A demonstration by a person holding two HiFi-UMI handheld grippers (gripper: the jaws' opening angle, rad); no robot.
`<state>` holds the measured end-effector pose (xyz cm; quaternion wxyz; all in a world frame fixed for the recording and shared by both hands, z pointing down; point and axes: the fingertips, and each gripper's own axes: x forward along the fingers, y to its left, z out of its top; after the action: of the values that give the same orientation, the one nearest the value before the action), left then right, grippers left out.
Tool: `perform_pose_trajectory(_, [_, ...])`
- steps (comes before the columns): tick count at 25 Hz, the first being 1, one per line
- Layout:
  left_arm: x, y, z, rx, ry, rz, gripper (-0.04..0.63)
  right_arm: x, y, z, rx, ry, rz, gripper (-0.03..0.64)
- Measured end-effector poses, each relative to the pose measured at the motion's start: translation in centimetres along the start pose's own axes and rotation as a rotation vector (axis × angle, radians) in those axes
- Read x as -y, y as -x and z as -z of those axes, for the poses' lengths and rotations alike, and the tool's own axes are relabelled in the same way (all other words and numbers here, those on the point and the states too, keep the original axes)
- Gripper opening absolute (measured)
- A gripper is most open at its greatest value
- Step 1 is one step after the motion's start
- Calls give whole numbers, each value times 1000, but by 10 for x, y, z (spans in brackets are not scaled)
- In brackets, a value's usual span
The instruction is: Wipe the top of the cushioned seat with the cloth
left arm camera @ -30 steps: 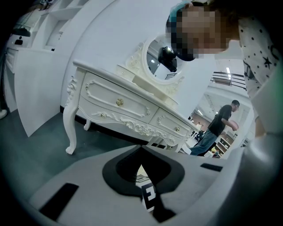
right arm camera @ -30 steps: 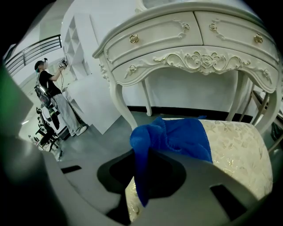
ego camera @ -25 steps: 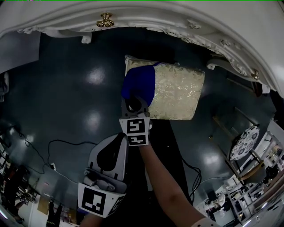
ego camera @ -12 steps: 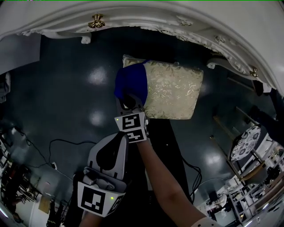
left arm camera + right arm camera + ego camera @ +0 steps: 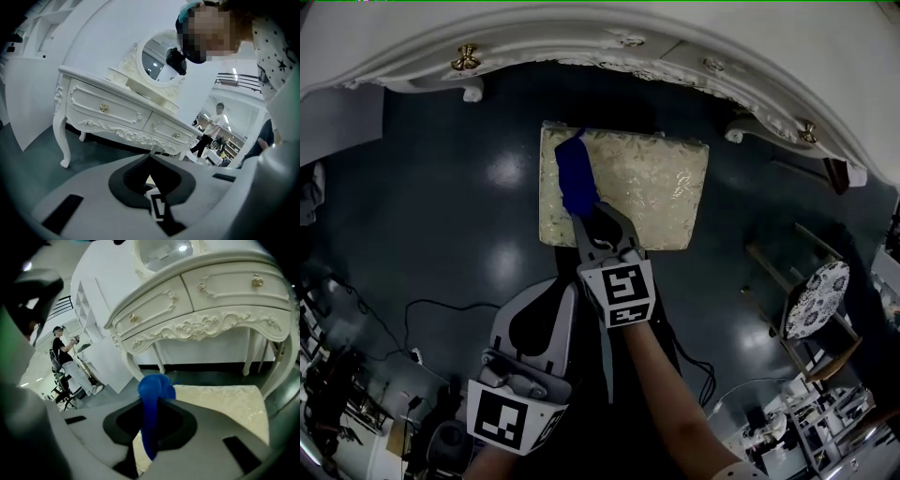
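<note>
- A white carved dressing table (image 5: pixel 581 28) is standing along the far edge, with gold knobs (image 5: pixel 467 58) showing on its drawers.
- An oval mirror (image 5: pixel 159 61) is sitting on top of it.
- The dark glossy floor (image 5: pixel 441 187) is reflecting ceiling lights.
- A thin cable (image 5: pixel 431 305) is trailing across the floor.
- A person (image 5: pixel 213 124) is standing in the background.

Left gripper (image 5: pixel 568 286): light grey rounded shell, black teardrop inset, narrow tapering jaws. Left cube (image 5: pixel 508 424): white, black square markers. Right gripper (image 5: pixel 587 216): grey shell, black inset. Right cube (image 5: pixel 624 292): same black-white markers. Sleeve (image 5: pixel 277 44): white, dark dots and stars
</note>
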<state>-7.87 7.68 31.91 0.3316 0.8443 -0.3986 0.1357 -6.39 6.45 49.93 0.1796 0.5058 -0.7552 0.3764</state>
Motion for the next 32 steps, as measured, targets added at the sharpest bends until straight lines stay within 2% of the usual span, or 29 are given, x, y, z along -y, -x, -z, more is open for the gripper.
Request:
perform_pose_trajectory(3, [16, -6, 0, -9, -14, 19, 9, 37, 43, -10, 54, -41, 89, 64])
perform_pose_trajectory(8, [44, -20, 8, -39, -57, 78, 9, 121, 105, -4, 108, -75, 314, 64])
perform_pose_trajectory(13, [68, -30, 17, -76, -96, 127, 11, 193, 162, 28, 96, -96, 504, 64])
perform_pose_trajectory(17, [82, -40, 23, -104, -117, 157, 11, 233, 185, 71, 33, -129, 621, 64])
perform_pose_trajectory(21, [90, -49, 27, -124, -131, 174, 9, 244, 173, 121, -67, -174, 637, 64])
perform_pose_trajectory(24, [93, -55, 30, -139, -139, 181, 9, 235, 151, 145, -118, -200, 572, 64])
perform_pose_trajectory(26, [95, -57, 33, -149, -141, 188, 9, 227, 138, 153, -140, -201, 531, 64])
perform_pose_trajectory(32, [97, -61, 35, -165, -140, 200, 11, 221, 135, 151, -137, -215, 530, 64])
